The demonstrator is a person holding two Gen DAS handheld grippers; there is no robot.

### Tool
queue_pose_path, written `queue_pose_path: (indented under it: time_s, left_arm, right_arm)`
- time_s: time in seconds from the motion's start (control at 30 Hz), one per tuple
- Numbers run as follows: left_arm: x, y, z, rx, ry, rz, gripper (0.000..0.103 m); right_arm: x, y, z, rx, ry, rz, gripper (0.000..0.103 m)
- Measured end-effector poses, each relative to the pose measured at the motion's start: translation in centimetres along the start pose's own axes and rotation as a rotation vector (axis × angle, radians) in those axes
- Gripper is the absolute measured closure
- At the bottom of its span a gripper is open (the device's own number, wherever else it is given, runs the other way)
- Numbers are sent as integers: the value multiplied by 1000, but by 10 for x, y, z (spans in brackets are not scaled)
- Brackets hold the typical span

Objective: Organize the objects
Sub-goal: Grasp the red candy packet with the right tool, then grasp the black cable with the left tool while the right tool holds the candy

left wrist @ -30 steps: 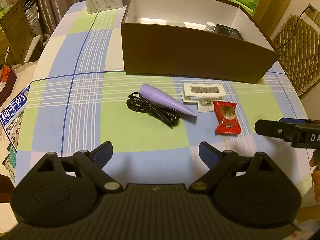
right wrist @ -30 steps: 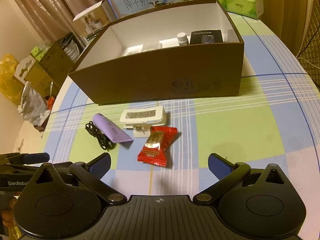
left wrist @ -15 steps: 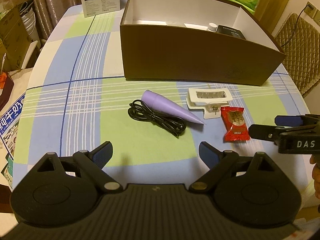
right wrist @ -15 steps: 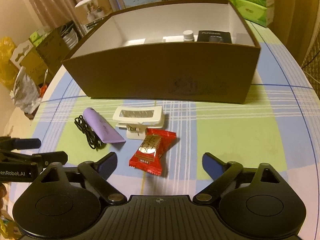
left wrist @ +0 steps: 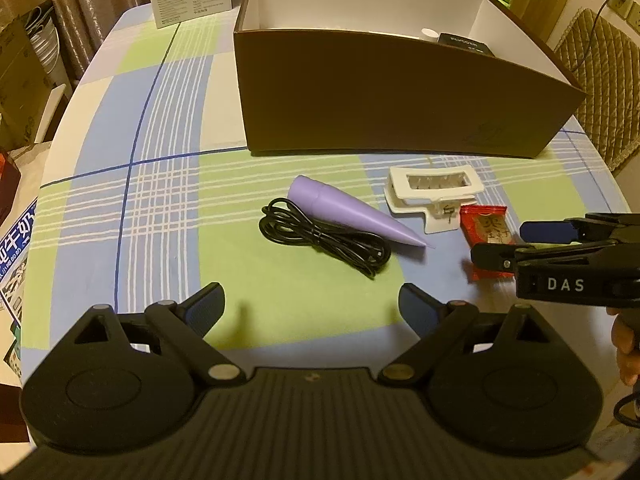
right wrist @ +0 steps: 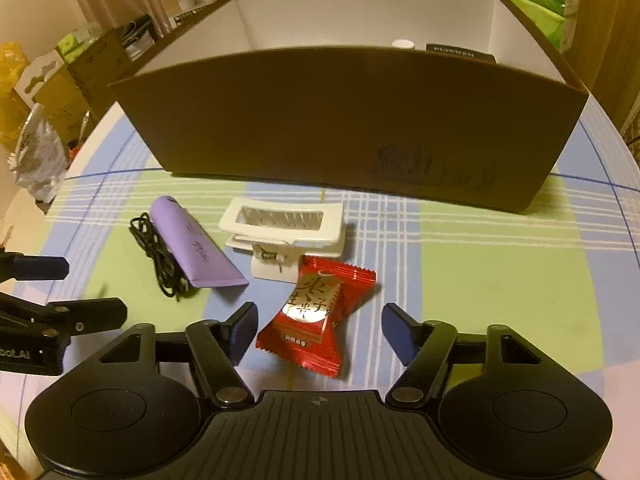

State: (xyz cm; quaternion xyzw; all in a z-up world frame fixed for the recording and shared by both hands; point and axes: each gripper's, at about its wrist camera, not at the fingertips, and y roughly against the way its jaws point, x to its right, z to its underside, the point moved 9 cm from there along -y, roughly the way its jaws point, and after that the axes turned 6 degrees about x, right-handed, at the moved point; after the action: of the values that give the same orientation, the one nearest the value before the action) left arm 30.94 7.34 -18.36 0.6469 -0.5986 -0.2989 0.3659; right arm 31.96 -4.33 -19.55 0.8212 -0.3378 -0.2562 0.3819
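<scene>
Fingers (right wrist: 394,334) of the right gripper (right wrist: 316,330) stand wide apart, with the red candy packet (right wrist: 316,316) lying on the desk (right wrist: 500,272) between their tips, not touched. The left gripper (left wrist: 310,304) is also spread and holds nothing; the coiled black cable (left wrist: 324,236) and the smooth purple cone-shaped tube (left wrist: 344,212) lie ahead of it. A white plastic hair clip (right wrist: 284,232) touches the packet. Behind stands an open brown cardboard box (right wrist: 352,120) on the checked cloth.
</scene>
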Motion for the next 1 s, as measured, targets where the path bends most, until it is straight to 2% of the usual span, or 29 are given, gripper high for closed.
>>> queue_pose_path:
  time_s: [0.1, 0.23, 0.5, 0.6, 0.83, 1.0]
  left_arm:
    - [-1, -5, -2, 2, -17, 0, 11]
    - [2, -12, -5, 8, -59, 7, 10]
    - [9, -32, -10, 47, -187, 50, 4]
    - [7, -43, -10, 33, -225, 53, 4]
    - [10, -59, -15, 26, -240, 97, 3]
    - [14, -65, -18, 20, -214, 121, 4]
  right_arm:
    - [3, -6, 0, -7, -18, -6, 47]
    - [7, -8, 0, -7, 0, 5, 67]
    - [25, -2, 0, -5, -34, 27, 69]
    - [27, -1, 1, -1, -50, 29, 69]
    - [28, -1, 1, 2, -55, 35, 67]
    - [27, -2, 1, 3, -52, 42, 65]
